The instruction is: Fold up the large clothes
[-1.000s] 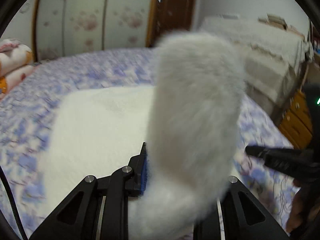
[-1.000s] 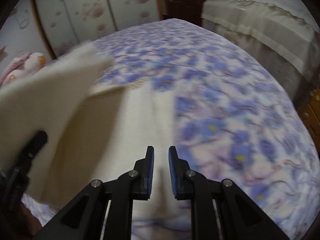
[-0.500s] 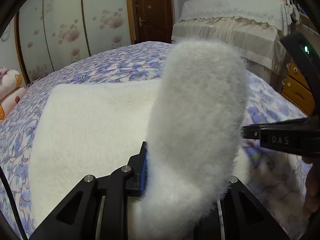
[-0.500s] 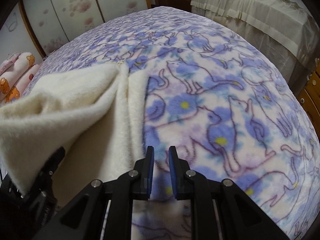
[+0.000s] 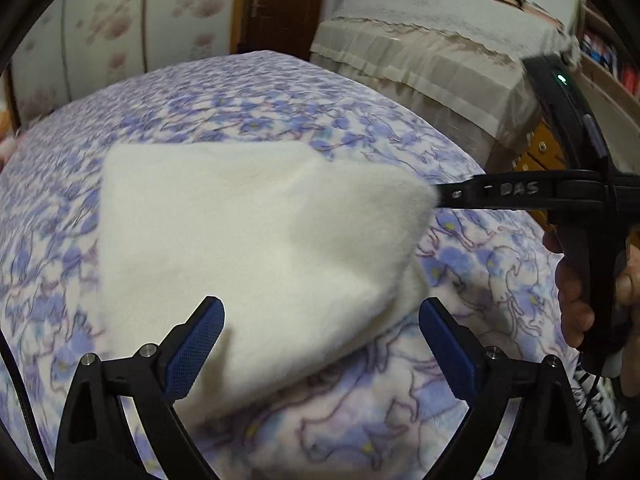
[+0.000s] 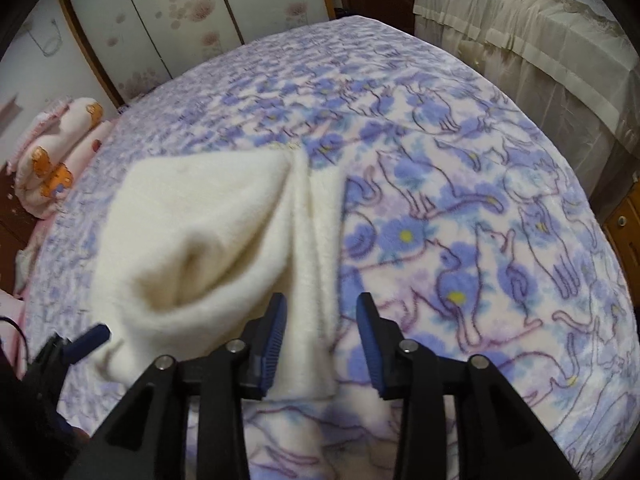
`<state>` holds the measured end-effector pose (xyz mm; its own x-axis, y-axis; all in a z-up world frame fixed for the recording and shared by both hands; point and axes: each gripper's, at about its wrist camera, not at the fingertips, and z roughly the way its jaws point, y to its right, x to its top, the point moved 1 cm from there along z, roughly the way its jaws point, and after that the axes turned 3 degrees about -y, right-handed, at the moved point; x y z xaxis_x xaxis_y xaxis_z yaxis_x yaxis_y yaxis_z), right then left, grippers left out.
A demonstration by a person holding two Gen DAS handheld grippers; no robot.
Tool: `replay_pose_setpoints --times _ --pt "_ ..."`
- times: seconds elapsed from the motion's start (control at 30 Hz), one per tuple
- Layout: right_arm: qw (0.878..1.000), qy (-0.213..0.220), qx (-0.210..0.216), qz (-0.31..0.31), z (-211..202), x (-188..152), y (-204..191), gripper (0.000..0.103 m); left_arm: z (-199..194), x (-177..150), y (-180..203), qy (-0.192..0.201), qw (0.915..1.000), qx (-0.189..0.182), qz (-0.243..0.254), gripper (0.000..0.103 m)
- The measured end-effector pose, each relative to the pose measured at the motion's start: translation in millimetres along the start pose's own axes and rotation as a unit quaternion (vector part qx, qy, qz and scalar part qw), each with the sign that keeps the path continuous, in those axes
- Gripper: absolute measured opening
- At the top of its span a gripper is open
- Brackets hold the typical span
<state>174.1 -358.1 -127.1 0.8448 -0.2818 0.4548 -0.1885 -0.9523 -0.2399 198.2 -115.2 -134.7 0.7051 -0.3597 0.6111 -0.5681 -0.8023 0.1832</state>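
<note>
A cream fluffy garment (image 5: 248, 240) lies folded over on the flowered bedspread (image 5: 400, 420). My left gripper (image 5: 320, 324) hangs just above its near edge. Its jaws are opening wide, and the cloth lies below and beyond them, untouched by the pads. In the right wrist view the garment (image 6: 208, 240) bulges in a loose fold, with a narrow strip along its right edge. My right gripper (image 6: 322, 322) is over that strip. Its jaws are opening, the strip lying between them without being pressed. The right gripper (image 5: 500, 192) reaches the garment's right corner in the left wrist view.
Patterned pillows (image 6: 52, 160) lie at the bed's far left. A wardrobe with flowered sliding doors (image 6: 180, 20) and a brown door (image 5: 280, 4) stand behind. A cloth-covered bed (image 5: 440, 52) and wooden drawers (image 6: 624, 228) are to the right. A hand (image 5: 580, 304) holds the right gripper's handle.
The left gripper has let go of the fluffy fold it held up, and the fold has dropped flat onto the garment. Both grippers' jaws have spread and both have pulled up and back.
</note>
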Motion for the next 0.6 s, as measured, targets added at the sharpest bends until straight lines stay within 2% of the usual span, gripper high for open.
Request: replay_pose_setpoints --times 0.1,0.17,0.23,0.33,0.4,0.47,0.53,0.6 --pt "0.999 -0.009 0.049 0.018 -5 11 -9 0.042 -13 -1 -48 -0.012 0.9963 -0.002 -0.085 0.097" --pt "0.996 -0.018 0.078 0.029 -3 18 -16 0.042 -12 -2 -84 -0.027 0.99 0.011 -0.138 0.097" --pt "0.994 -0.033 0.101 0.038 4 26 -24 0.042 -7 -6 -119 -0.043 0.9806 0.041 -0.187 0.097" --pt "0.99 -0.073 0.11 0.039 24 37 -38 0.044 6 -13 -151 -0.056 0.9704 0.031 -0.233 0.097" --pt "0.989 -0.104 0.094 0.043 39 42 -43 0.044 14 -16 -162 -0.065 0.9662 0.022 -0.249 0.097" --pt "0.983 -0.137 0.113 0.053 52 44 -47 0.044 22 -19 -166 -0.075 0.9642 0.022 -0.253 0.097" --pt "0.979 -0.145 0.127 0.059 56 45 -51 0.044 27 -20 -166 -0.076 0.9653 0.016 -0.249 0.097" --pt "0.983 -0.147 0.101 0.041 60 44 -58 0.044 31 -18 -165 -0.072 0.9668 0.011 -0.245 0.097"
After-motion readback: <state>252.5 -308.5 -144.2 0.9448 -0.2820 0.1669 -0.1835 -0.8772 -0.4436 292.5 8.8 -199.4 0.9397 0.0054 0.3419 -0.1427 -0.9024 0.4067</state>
